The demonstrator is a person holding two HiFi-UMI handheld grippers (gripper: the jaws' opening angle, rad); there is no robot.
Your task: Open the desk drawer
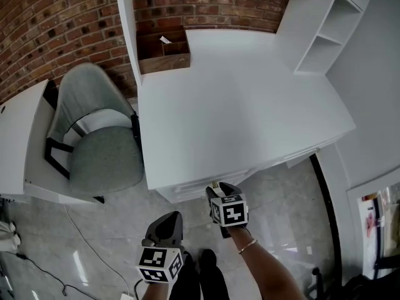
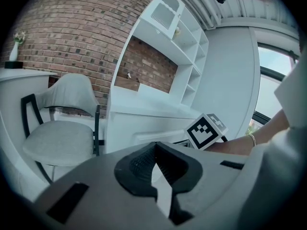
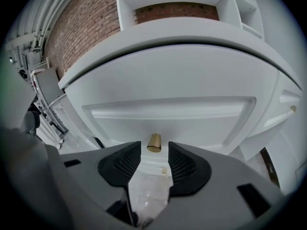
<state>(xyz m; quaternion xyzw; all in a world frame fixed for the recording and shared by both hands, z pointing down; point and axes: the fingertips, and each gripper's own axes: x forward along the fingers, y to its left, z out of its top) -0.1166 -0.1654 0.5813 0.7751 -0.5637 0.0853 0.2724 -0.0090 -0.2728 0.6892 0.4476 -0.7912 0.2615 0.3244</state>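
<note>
The white desk (image 1: 250, 105) has a shallow drawer (image 3: 168, 114) under its front edge, with a small brass knob (image 3: 154, 143) at its middle. In the head view the knob (image 1: 215, 184) shows just beyond my right gripper (image 1: 218, 194). In the right gripper view my right gripper (image 3: 154, 148) stands open, the knob sitting right at the gap between its fingertips (image 3: 136, 152), untouched. My left gripper (image 1: 164, 225) hangs lower and to the left over the floor, away from the desk. Its jaws meet at the tips with nothing between them, so the left gripper (image 2: 154, 147) is shut.
A grey chair (image 1: 100, 155) stands left of the desk, beside another white table (image 1: 19, 136). A second drawer with its own knob (image 1: 317, 150) lies to the right. White shelves (image 1: 325, 30) and a wooden cubby (image 1: 164, 49) back onto a brick wall. Cables (image 1: 81, 242) trail on the floor.
</note>
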